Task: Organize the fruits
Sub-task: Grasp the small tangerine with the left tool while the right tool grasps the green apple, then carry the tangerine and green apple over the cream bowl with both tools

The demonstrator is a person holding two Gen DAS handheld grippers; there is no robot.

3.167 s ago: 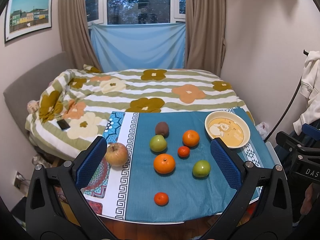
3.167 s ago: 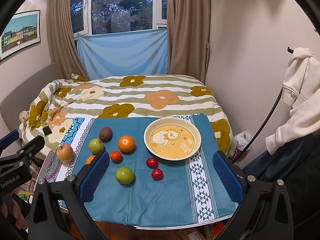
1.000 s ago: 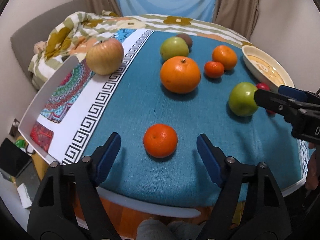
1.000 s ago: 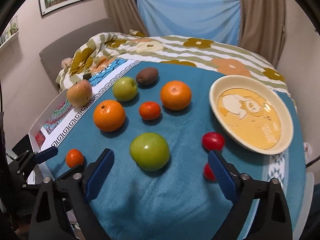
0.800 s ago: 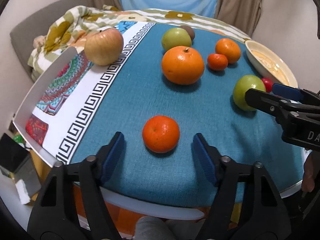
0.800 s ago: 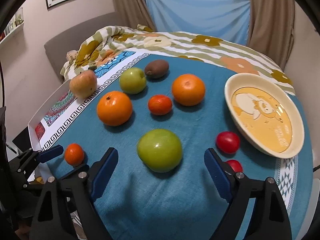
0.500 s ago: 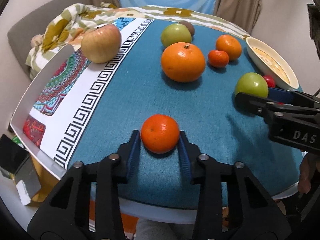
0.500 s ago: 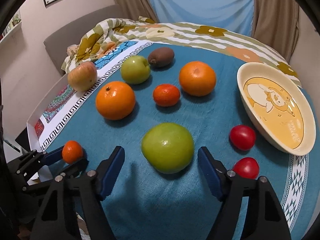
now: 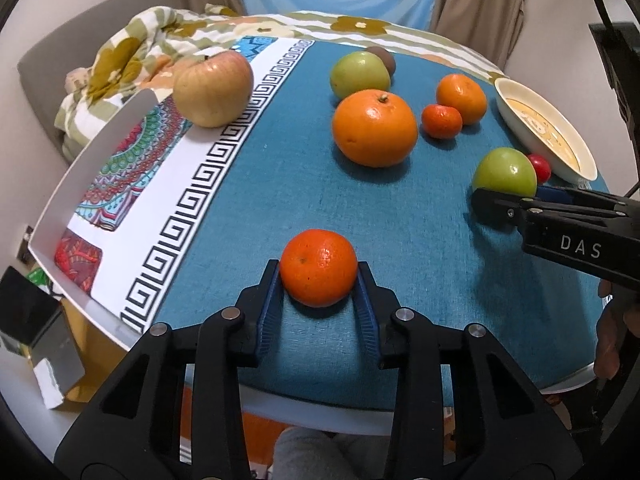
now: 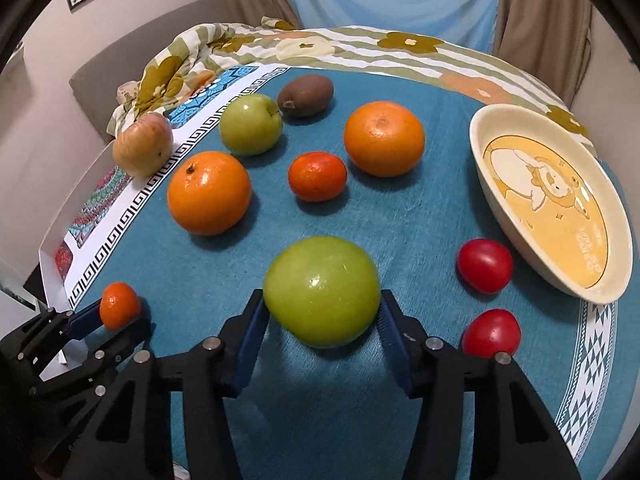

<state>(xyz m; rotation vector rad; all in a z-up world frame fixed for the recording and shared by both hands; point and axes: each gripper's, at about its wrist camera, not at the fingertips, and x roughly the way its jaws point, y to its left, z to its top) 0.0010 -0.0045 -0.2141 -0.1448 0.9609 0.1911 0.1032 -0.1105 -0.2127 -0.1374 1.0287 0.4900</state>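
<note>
My left gripper [image 9: 318, 280] is shut on a small tangerine [image 9: 318, 266] that rests on the blue cloth near the table's front edge; it also shows in the right wrist view [image 10: 119, 305]. My right gripper [image 10: 322, 308] is closed around a green apple [image 10: 322, 290] on the cloth, pads at both its sides. The same apple [image 9: 505, 172] shows in the left wrist view. A cream bowl [image 10: 496, 184] with a bear picture stands at the right.
On the cloth lie two oranges [image 10: 208, 198] [image 10: 383, 138], a small tangerine [image 10: 317, 176], a second green apple [image 10: 250, 124], a kiwi [image 10: 306, 94], a reddish apple [image 10: 142, 145] and two red tomatoes [image 10: 485, 266] [image 10: 491, 332]. A bed lies behind the table.
Both grippers came down to the table and closed: the left onto the small tangerine, the right around the green apple. Neither fruit has left the cloth.
</note>
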